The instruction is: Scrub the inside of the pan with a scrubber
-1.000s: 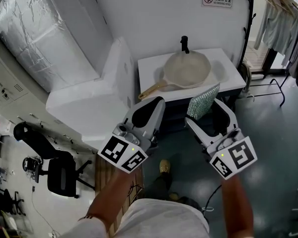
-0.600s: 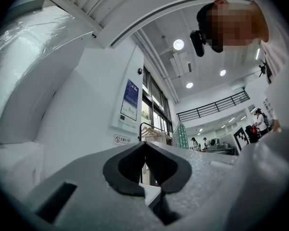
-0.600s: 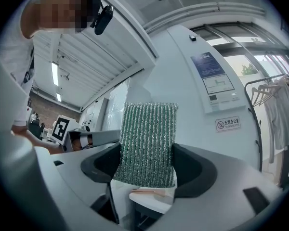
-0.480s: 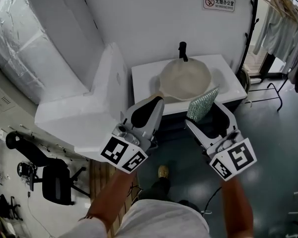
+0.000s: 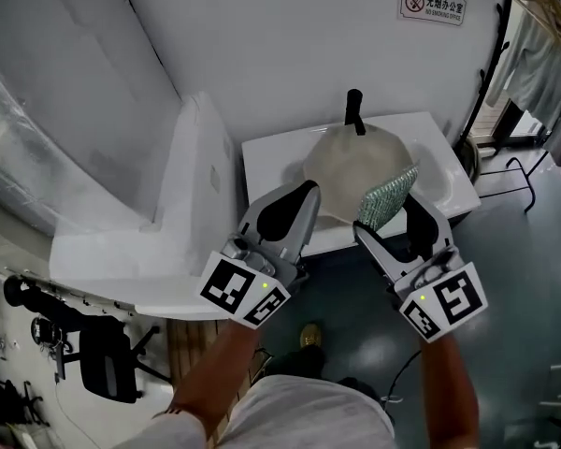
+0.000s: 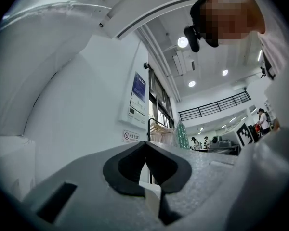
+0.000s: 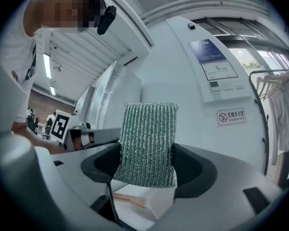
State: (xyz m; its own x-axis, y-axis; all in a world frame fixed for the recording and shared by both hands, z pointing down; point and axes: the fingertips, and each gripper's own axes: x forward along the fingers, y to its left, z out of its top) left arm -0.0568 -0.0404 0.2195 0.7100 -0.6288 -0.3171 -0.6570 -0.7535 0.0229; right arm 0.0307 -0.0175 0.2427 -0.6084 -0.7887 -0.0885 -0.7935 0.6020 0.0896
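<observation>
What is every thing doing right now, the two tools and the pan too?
left tool: shut, holding nothing.
right tool: shut on the green mesh scrubber.
green mesh scrubber: pinched in the right tool, not touching the pan.
round cream pan: lying in the white sink, untouched.

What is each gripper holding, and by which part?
The right gripper clamps the scrubber by its lower half; the left gripper is shut and empty.

Rough, glittery knit scrubber (image 7: 147,143); smooth matt pan (image 5: 344,160)
</observation>
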